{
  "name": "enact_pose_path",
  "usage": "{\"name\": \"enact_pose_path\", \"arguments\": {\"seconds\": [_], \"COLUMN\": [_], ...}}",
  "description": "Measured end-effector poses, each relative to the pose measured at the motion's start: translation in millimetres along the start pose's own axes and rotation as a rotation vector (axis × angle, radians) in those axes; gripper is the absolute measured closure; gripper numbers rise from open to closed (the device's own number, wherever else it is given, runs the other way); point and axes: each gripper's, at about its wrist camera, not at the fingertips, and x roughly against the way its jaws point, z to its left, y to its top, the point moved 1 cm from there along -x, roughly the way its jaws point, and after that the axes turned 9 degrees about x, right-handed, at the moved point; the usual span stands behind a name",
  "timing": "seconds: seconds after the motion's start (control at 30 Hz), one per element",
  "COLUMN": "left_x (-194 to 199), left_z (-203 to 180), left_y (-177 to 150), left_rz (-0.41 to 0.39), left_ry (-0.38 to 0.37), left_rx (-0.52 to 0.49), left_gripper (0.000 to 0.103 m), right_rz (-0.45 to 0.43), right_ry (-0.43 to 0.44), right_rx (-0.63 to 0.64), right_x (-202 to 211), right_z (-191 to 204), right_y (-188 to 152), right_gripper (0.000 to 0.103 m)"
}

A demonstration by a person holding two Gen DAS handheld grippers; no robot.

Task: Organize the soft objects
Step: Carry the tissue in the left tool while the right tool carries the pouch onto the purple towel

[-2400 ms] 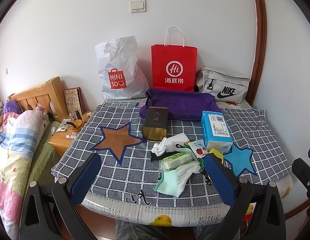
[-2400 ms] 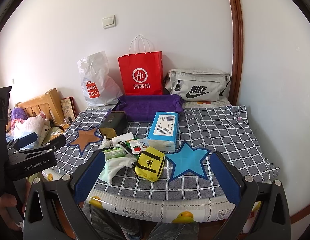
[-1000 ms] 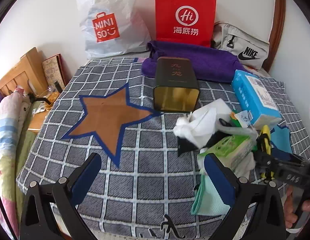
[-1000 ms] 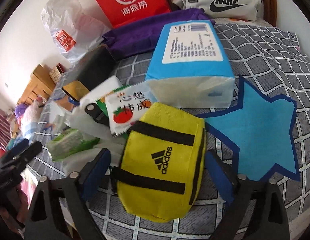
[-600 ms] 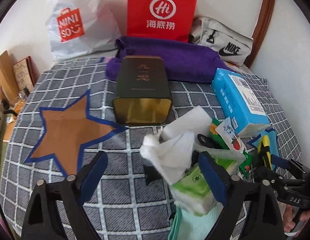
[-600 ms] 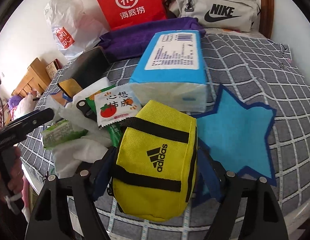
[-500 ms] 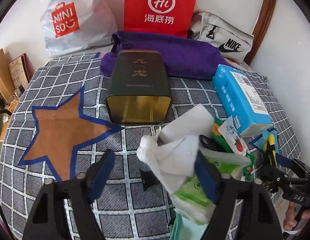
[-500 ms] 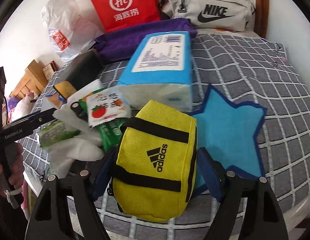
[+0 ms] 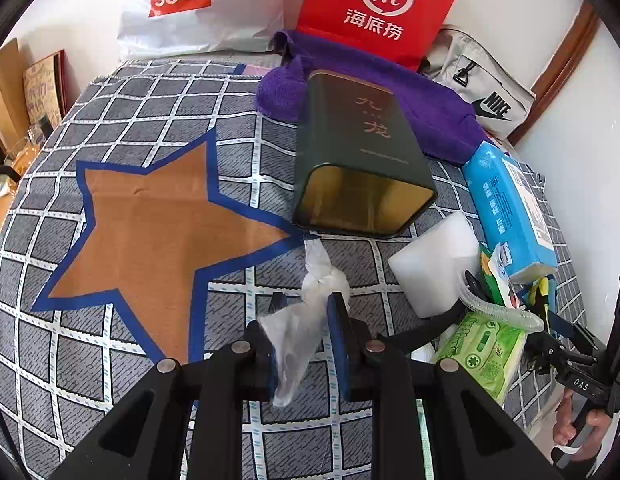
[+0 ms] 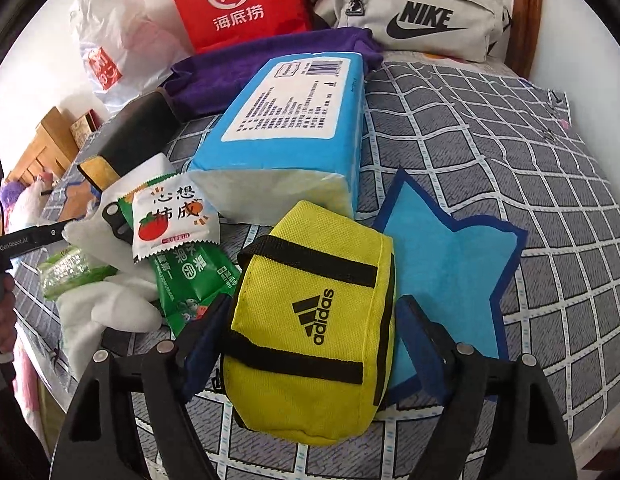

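My left gripper (image 9: 306, 306) points down at the checked cloth. Its jaws are closing, and the pads press a crumpled white plastic bag (image 9: 322, 280) held between them. The bag's knotted end sticks out toward a dark green tin (image 9: 358, 152). In the right wrist view a yellow Adidas pouch (image 10: 310, 300) fills the space between the fingers of my right gripper (image 10: 310, 332). Those jaws are opening slightly, with the pads against the pouch's sides. The pouch partly covers a blue star patch (image 10: 450, 260). Soft things lie close by: a green tissue pack (image 9: 482, 356), a white sock (image 10: 110, 312) and a purple towel (image 9: 430, 100).
A blue tissue box (image 10: 294, 112), a white foam block (image 9: 434, 264) and snack packets (image 10: 170, 216) crowd the middle. A red paper bag (image 9: 374, 4), a Miniso bag (image 9: 190, 0) and a Nike bag (image 10: 414, 12) stand along the wall. An orange star patch (image 9: 142, 220) lies at the left.
My left gripper moved forward and down over the pile, and its jaws came in from wide open onto the white plastic bag. The right jaws narrowed around the yellow pouch.
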Motion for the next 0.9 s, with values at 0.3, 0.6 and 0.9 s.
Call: {"name": "enact_pose_path", "arguments": {"seconds": [0.3, 0.6, 0.9], "left_x": [-15, 0, 46], "left_z": [-27, -33, -38], "left_y": [-3, 3, 21], "left_rz": [-0.017, -0.042, -0.163], "left_ry": [0.053, 0.086, 0.203], "left_rx": [-0.086, -0.093, -0.076], "left_gripper": [0.062, 0.089, 0.089], "right_rz": [0.006, -0.017, -0.081], "right_ry": [-0.056, -0.032, 0.039], "right_rx": [0.075, 0.124, 0.124], "right_x": [-6, 7, 40], "right_z": [13, 18, 19], "right_y": [-4, 0, 23], "right_gripper": [0.017, 0.03, 0.03]}}
